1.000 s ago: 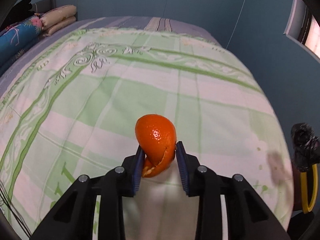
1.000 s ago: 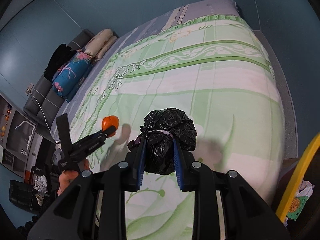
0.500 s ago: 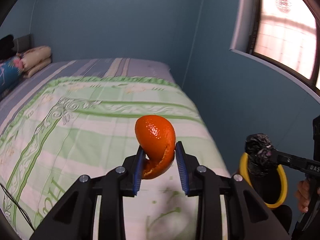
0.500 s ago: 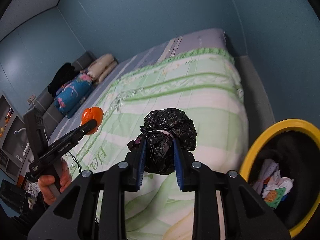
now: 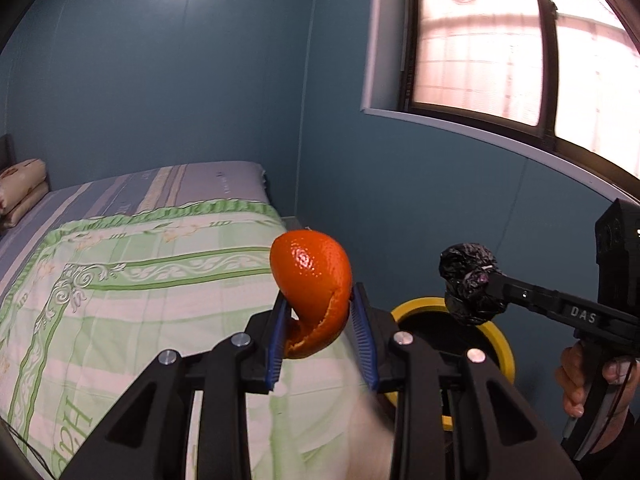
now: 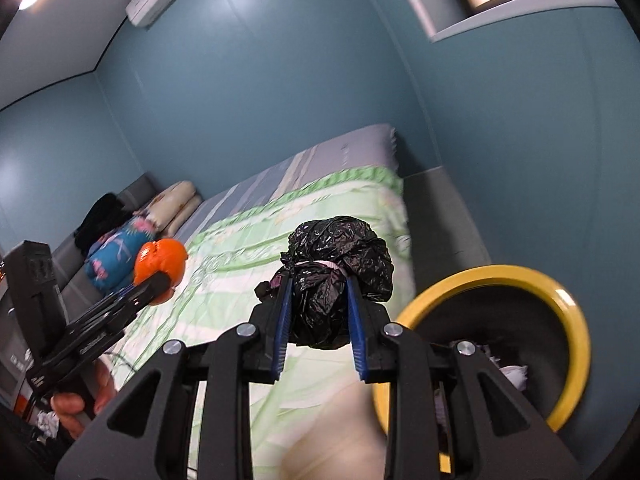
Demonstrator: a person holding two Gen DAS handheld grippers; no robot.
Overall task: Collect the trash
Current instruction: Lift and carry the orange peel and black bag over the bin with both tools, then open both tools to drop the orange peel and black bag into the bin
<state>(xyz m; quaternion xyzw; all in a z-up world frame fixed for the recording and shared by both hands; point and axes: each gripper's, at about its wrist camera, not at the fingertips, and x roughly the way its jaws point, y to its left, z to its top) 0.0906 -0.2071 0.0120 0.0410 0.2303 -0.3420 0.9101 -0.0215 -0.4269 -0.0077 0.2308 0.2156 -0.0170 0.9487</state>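
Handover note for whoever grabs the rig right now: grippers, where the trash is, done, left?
Left gripper: shut on the orange peel, carried in the air past the edge of the bed.
Right gripper: shut on the crumpled black plastic bag, also in the air.
Bin: the yellow-rimmed trash bin stands on the floor beside the bed, with some white scraps already inside. The bag is up near its rim, the peel further off.
Done: both pieces picked up.
Left: bring each over the bin opening and release. Neither has been dropped yet.
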